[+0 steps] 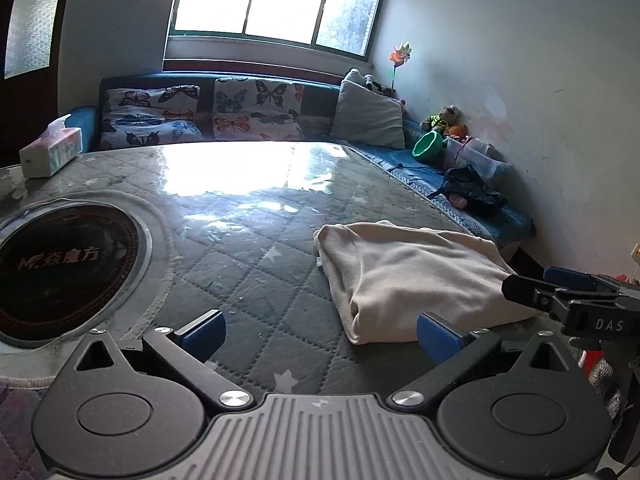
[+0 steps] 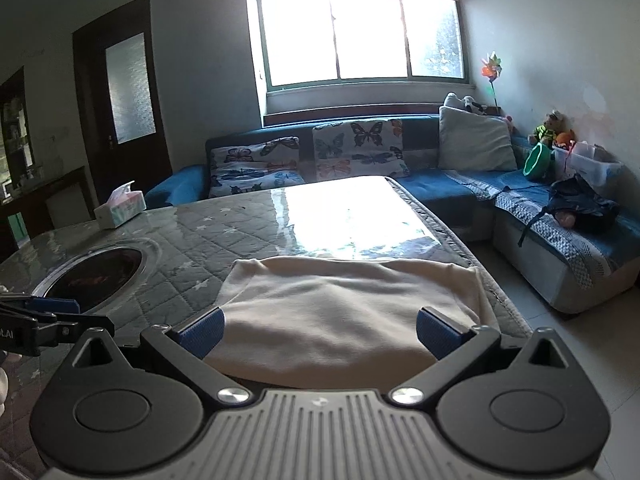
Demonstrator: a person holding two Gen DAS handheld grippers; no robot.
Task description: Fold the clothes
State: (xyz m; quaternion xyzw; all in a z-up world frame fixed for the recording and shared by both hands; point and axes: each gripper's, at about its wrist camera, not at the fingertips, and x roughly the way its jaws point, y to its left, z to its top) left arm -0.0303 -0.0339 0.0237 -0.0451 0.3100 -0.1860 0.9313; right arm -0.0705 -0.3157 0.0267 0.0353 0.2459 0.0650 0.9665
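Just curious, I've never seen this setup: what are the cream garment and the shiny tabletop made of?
The cream garment looks like soft matte knit, probably cotton: it drapes and creases softly. The tabletop seems to be quilted star-print fabric under clear glossy plastic or glass, since it mirrors the window.

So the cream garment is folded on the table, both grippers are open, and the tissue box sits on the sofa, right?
Not quite: the tissue box sits on the table, at its far left corner, as the right wrist view shows. The cream garment, left gripper and right gripper are as described.
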